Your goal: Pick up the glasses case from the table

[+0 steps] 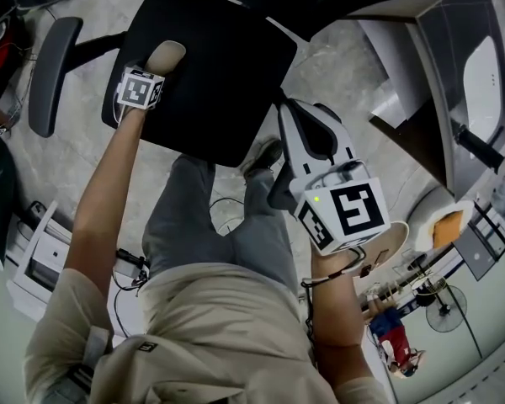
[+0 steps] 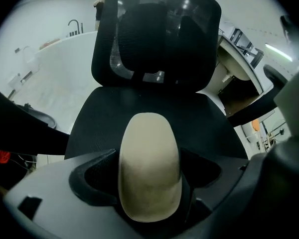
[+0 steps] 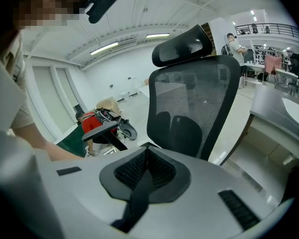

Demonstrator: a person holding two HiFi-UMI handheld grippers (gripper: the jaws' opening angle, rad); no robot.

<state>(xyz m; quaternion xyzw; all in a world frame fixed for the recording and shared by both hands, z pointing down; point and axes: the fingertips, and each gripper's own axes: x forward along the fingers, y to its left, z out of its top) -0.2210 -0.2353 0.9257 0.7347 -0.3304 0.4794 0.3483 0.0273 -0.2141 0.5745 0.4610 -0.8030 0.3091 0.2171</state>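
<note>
A beige oval glasses case (image 1: 165, 57) (image 2: 149, 168) lies on the black seat (image 1: 227, 74) (image 2: 139, 103) of an office chair. My left gripper (image 1: 157, 70) (image 2: 149, 188) points steeply down over it, jaws wide on either side of the case; dark gaps show beside it and the pads do not press it. My right gripper (image 1: 284, 120) (image 3: 145, 158) hangs nearer to me over the seat's right front corner. Its jaws meet in a dark line with nothing between them. Its view faces the mesh backrest (image 3: 194, 108) of the chair.
The chair's armrest (image 1: 50, 74) sticks out at the left, its backrest (image 2: 159, 39) stands beyond the case. A grey desk (image 1: 467, 82) runs along the right. A white shelf unit (image 1: 34, 259) and cables lie on the floor by my legs. A red bag (image 3: 92, 121) sits further off.
</note>
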